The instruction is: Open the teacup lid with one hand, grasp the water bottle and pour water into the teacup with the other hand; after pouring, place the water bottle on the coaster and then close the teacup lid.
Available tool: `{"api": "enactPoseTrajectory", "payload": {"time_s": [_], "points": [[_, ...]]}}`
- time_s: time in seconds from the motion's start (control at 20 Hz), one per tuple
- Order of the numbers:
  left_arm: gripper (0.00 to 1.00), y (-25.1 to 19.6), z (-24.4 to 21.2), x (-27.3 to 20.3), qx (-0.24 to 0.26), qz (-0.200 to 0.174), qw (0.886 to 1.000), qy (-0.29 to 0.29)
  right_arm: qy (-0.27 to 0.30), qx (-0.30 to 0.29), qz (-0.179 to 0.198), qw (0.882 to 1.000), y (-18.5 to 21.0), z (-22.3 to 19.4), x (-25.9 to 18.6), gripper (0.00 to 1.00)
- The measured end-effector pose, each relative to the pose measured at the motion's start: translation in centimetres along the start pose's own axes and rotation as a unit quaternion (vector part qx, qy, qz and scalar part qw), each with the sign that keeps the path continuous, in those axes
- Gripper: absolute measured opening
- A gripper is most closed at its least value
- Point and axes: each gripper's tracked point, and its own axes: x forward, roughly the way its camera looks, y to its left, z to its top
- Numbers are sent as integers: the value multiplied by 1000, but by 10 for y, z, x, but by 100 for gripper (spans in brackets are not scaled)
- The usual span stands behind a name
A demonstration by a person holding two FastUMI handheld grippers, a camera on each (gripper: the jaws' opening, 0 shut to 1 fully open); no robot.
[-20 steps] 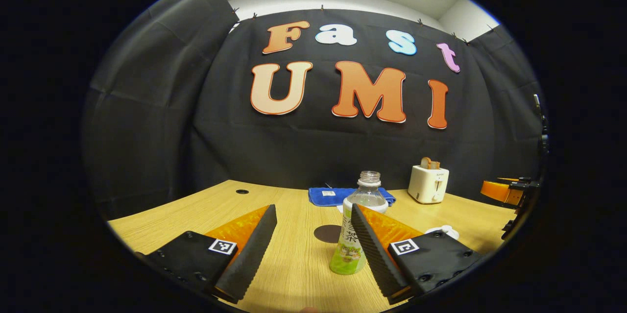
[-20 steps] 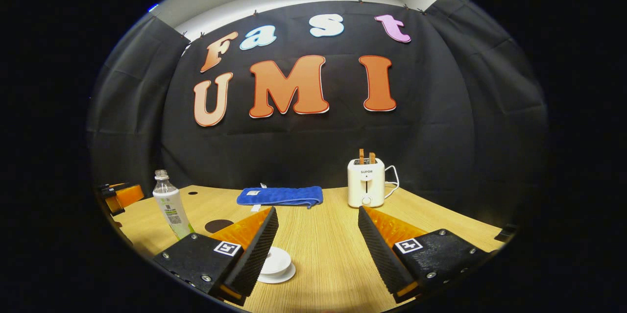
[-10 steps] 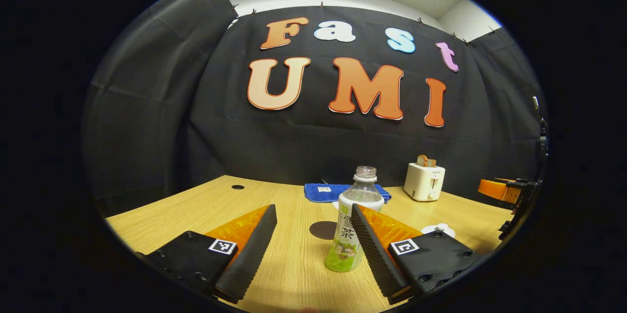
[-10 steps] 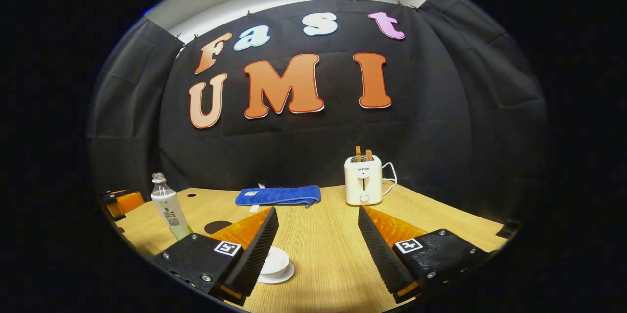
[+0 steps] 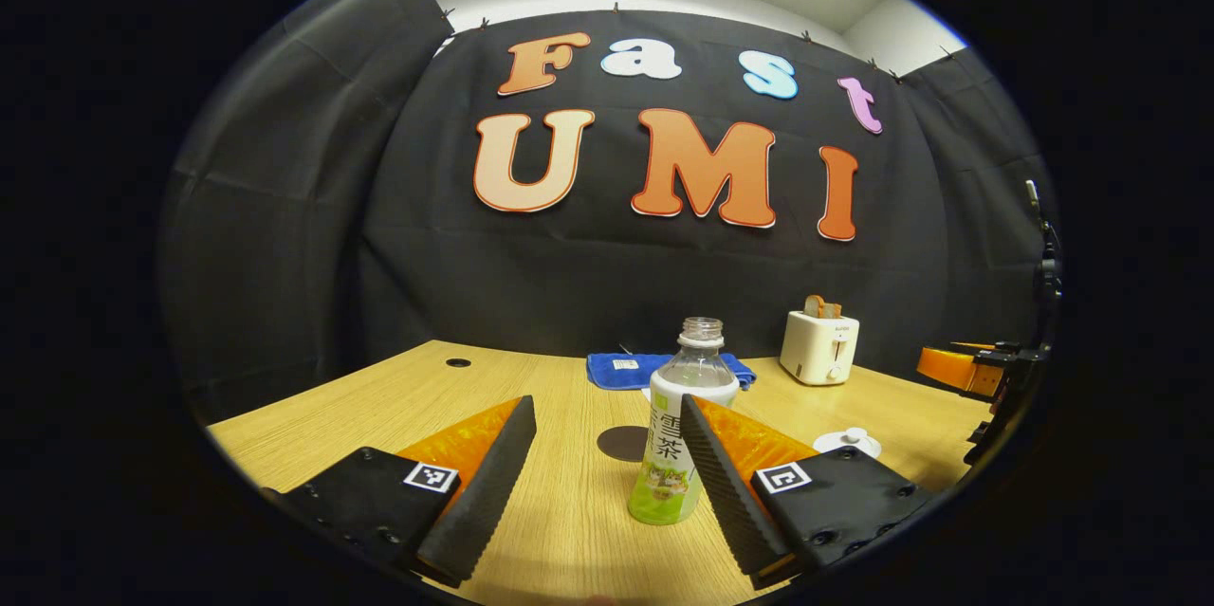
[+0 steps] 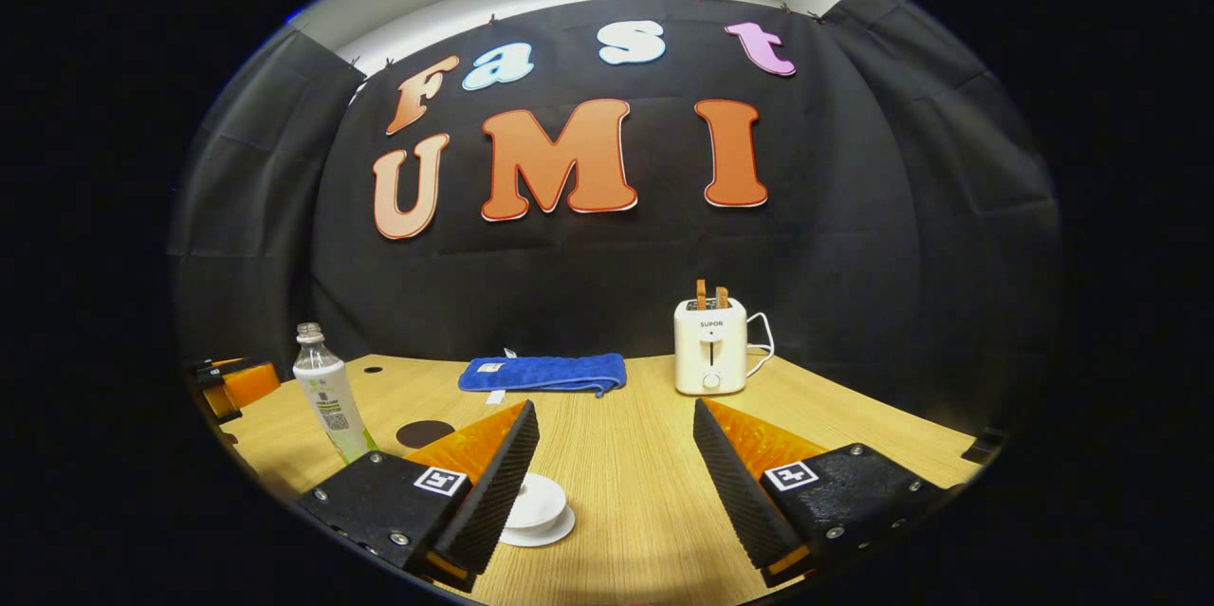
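The left gripper (image 5: 607,483) hovered over the wooden table (image 5: 569,530) with its fingers spread wide, grasping nothing — the uncapped water bottle (image 5: 678,435) stood upright just ahead, partly behind one finger. The dark round coaster (image 5: 623,443) lay beyond it. The right gripper (image 6: 615,483) was likewise released; the lidded white teacup (image 6: 536,506) sat on its saucer beside one finger. A blue towel (image 6: 542,372) and white toaster (image 6: 710,357) stood farther back.

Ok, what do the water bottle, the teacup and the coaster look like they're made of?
Water bottle: clear thin plastic, glossy, see-through above a printed wrap.
Teacup: looks like glazed white ceramic, smooth with a soft shine, lid still on.
Coaster: dark flat matte disc; material unclear, perhaps leather or rubber.
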Motion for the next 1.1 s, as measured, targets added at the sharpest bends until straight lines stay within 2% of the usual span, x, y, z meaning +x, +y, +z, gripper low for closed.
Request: {"api": "enactPoseTrajectory", "payload": {"time_s": [0.05,0.2,0.5,0.65,0.9,1.1], "points": [[98,-1,-1,1,0,-1,1000,1,3,0,2,1000,2,-3,1,100],[99,-3,-2,1,1,-1,1000,2,16,-11,13,1000,15,-15,7,98],[99,-7,-5,0,9,-4,1000,7,46,-48,61,996,63,-44,16,98],[99,-7,-5,0,10,-4,1000,7,61,-69,72,993,74,-58,22,99],[99,-6,-10,2,10,0,1000,13,102,-60,61,991,67,-80,28,99],[98,-10,-11,4,13,-2,1000,16,107,-55,54,991,63,-80,32,94]]}}
